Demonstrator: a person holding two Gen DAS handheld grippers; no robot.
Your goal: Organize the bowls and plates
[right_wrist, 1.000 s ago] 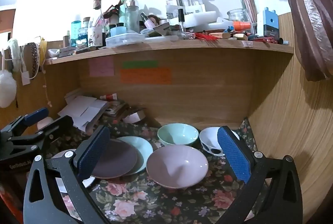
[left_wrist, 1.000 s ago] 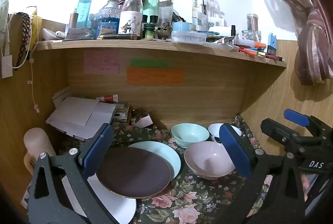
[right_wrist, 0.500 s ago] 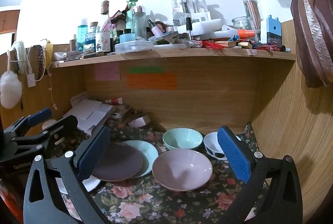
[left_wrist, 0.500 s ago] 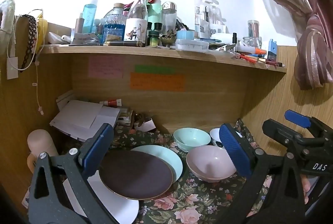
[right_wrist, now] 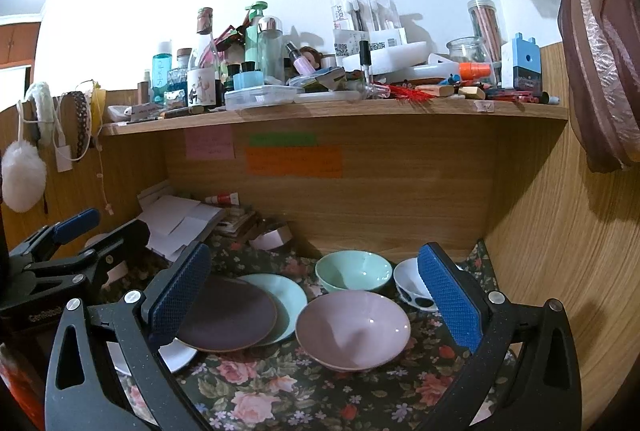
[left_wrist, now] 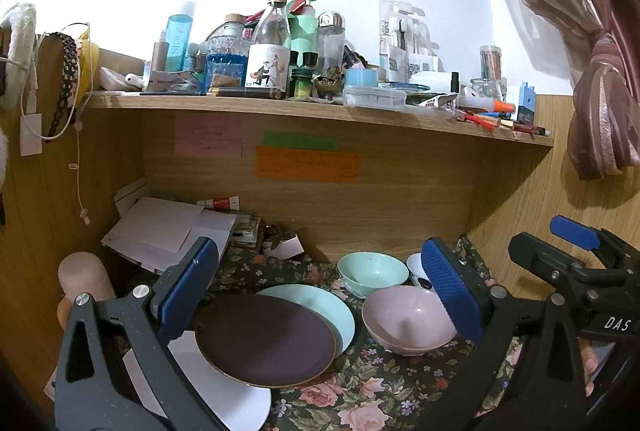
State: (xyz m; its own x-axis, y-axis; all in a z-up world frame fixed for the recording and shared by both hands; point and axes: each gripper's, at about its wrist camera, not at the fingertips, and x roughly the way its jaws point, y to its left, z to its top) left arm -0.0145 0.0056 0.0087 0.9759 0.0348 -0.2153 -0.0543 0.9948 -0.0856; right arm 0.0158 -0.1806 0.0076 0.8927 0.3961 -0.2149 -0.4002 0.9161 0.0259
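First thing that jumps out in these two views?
The dishes on the floral cloth: a dark plate overlapping a mint plate at left, a pink bowl in the middle with a mint bowl behind it. Above them, the wooden shelf is crammed with bottles and stationery.

Brown plate [left_wrist: 264,341] overlaps mint plate [left_wrist: 336,311] and white plate [left_wrist: 224,391]; pink bowl [right_wrist: 352,329], mint bowl [right_wrist: 354,271] beside.
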